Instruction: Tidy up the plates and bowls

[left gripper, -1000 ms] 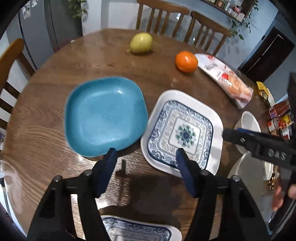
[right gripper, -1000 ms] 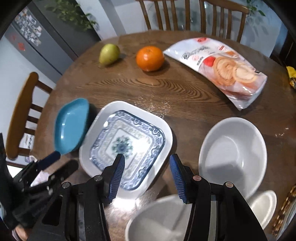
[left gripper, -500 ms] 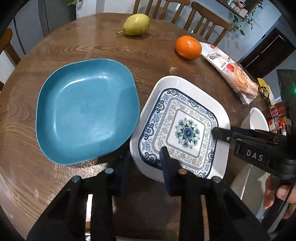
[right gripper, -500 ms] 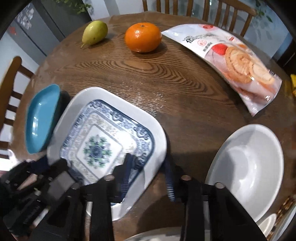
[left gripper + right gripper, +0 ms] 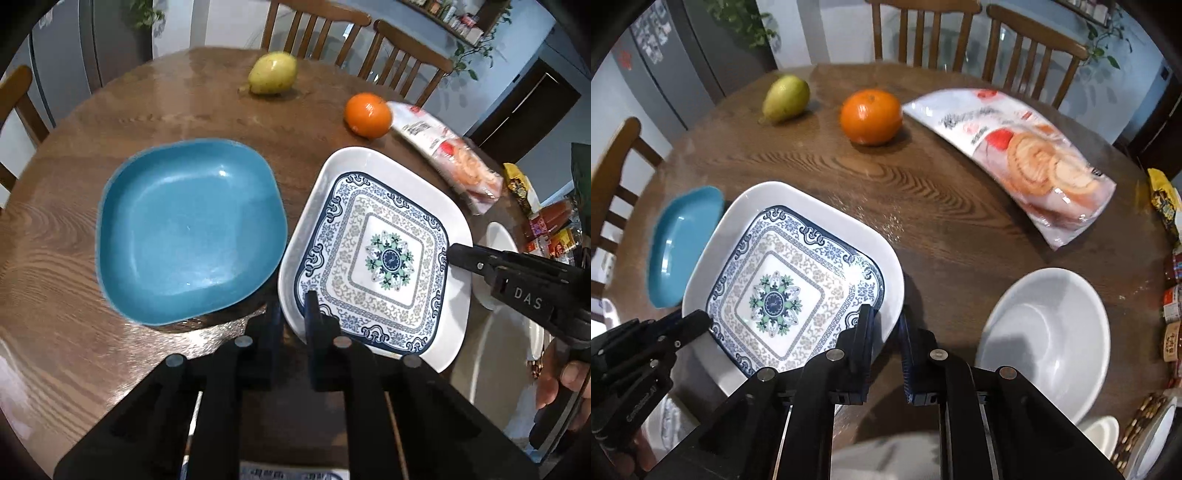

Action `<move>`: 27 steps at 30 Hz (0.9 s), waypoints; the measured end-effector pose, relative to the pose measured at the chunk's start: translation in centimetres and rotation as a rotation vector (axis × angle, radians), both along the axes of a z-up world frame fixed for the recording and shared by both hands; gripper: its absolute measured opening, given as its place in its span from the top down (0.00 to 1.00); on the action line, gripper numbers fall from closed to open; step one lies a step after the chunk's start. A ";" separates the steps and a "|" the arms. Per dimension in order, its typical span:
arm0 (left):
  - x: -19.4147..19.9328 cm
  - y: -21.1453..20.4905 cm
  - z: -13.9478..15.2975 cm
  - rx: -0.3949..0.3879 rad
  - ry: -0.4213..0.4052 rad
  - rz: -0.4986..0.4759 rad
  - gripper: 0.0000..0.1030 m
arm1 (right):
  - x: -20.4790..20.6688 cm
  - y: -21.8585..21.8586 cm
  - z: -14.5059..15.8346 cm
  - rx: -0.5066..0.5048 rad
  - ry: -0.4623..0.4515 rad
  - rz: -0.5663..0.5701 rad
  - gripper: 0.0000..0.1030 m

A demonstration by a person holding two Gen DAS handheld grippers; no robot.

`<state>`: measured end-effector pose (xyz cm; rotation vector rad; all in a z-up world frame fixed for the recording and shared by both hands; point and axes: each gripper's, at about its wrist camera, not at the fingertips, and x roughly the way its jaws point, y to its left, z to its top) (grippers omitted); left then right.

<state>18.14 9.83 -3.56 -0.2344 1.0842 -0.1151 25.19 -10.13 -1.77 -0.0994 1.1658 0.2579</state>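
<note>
The patterned plate (image 5: pixel 384 258) sits on the round table (image 5: pixel 207 110), and everything else is placed from it: the blue plate (image 5: pixel 188 229) just beside its left edge, the orange (image 5: pixel 367 114) and snack bag (image 5: pixel 454 162) beyond it, the pear (image 5: pixel 271 72) farther off, and a white bowl (image 5: pixel 1049 336) near its right side.

Both tongs are on this 1 plate. The left gripper (image 5: pixel 291 317) straddles the near-left rim and its jaws are closing, rim between them. The right gripper (image 5: pixel 886 332) takes the opposite right rim, jaws likewise closing with the rim between the pads; it shows in the left view reaching in from the right.

The plate looks like glazed ceramic: stiff, fairly heavy, slick and breakable. I judge the raised rim the only sound hold, and 2 opposed grips should keep it level. A loose pinch on glaze could slide, so lift slowly.
</note>
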 end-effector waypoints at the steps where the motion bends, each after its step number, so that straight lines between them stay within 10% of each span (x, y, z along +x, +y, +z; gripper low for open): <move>1: -0.4 0.0 0.6 0.006 -0.016 -0.001 0.91 | -0.5 -0.2 0.7 0.015 -0.013 -0.001 0.86; 13: -8.1 2.6 4.0 -0.014 -0.102 0.022 0.92 | -8.3 1.2 5.1 0.147 -0.097 0.007 0.86; 27: -17.6 6.1 1.4 0.017 -0.014 0.093 0.92 | -16.2 5.4 1.8 0.160 -0.014 0.128 0.86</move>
